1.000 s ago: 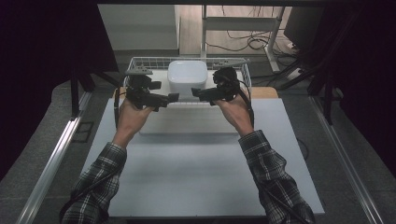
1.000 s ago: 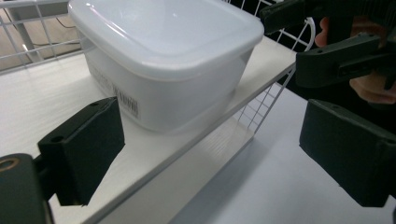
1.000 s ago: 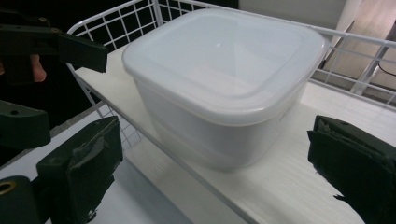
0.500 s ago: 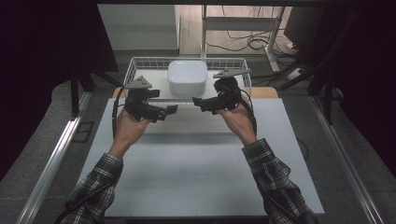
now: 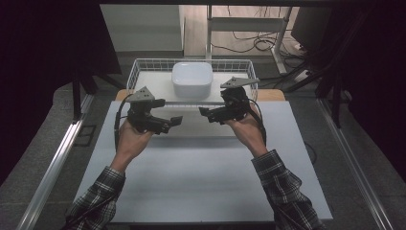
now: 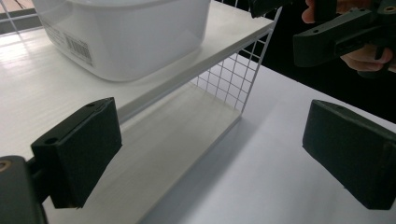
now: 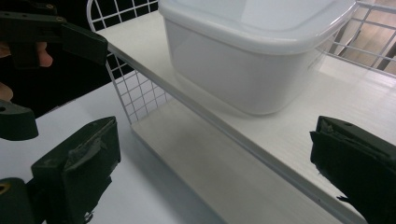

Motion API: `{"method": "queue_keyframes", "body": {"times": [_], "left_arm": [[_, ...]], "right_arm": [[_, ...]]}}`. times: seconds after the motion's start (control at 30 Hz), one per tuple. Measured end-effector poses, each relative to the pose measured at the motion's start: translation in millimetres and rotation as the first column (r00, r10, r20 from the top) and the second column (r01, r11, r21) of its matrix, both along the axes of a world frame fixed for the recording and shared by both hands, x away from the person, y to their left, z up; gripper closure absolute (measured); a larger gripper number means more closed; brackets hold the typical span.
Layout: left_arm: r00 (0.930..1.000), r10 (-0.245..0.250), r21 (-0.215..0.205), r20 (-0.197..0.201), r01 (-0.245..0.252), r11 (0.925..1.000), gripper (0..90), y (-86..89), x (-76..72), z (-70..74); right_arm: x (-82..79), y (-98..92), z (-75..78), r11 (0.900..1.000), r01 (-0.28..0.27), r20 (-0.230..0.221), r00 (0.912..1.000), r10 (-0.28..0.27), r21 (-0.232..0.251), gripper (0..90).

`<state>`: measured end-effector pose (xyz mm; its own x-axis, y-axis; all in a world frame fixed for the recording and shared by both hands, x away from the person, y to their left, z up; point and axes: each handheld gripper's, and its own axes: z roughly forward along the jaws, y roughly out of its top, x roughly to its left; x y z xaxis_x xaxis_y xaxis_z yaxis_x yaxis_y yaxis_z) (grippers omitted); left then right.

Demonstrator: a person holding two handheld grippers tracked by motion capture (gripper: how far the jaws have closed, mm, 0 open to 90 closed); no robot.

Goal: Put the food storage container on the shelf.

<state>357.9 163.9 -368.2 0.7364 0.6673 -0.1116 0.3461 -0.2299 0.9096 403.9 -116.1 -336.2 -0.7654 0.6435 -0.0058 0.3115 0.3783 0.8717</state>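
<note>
Both claws (image 5: 190, 116) back from the wire basket (image 5: 143, 72), wide open, empty; lidded white tub (image 5: 192, 79) inside.

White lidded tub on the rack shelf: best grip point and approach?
Judging by shape, take the white lidded container by its two opposite side walls just under the lid rim, one gripper per side. It is wider than either open jaw pair, and the lid lip overhangs. The left gripper and right gripper come from the rack's open front.
</note>
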Motion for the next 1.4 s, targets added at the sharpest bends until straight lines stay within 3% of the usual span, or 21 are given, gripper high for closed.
{"method": "queue_keyframes", "body": {"times": [0.1, 0.27, 0.57, 0.97, 1.4], "left_arm": [[0.9999, -0.005, 0.017, 0.009, 0.005, 0.9998, 4.2, -1.6, -5.9, -5.3], [0.9995, -0.008, 0.008, 0.032, 0.008, 0.9999, 4.5, -3.0, -13.4, -10.1], [0.9988, -0.039, -0.001, 0.031, 0.039, 0.9992, 3.8, -7.5, -28.5, -24.2], [0.9985, -0.056, 0.023, 0.001, 0.056, 0.9982, 4.2, -9.6, -45.0, -49.3], [0.9981, -0.046, 0.0, -0.042, 0.046, 0.999, 4.5, -1.5, -57.0, -77.6]], "right_arm": [[-4.8, -1.7, -3.3, 1.0, -0.009, -0.001, 1.0, 0.009, -0.004, 1.3], [-11.0, -3.5, -6.4, 1.0, -0.017, 0.005, 0.9998, 0.017, -0.007, 1.4], [-24.6, -9.4, -16.7, 0.999, -0.035, 0.016, 0.9992, 0.036, -0.011, 1.5], [-41.5, -15.1, -42.5, 0.998, -0.06, 0.017, 0.998, 0.061, -0.031, 1.3], [-55.4, -25.7, -69.2, 0.998, -0.052, 0.004, 0.9986, 0.052, -0.027, 0.0]]}}
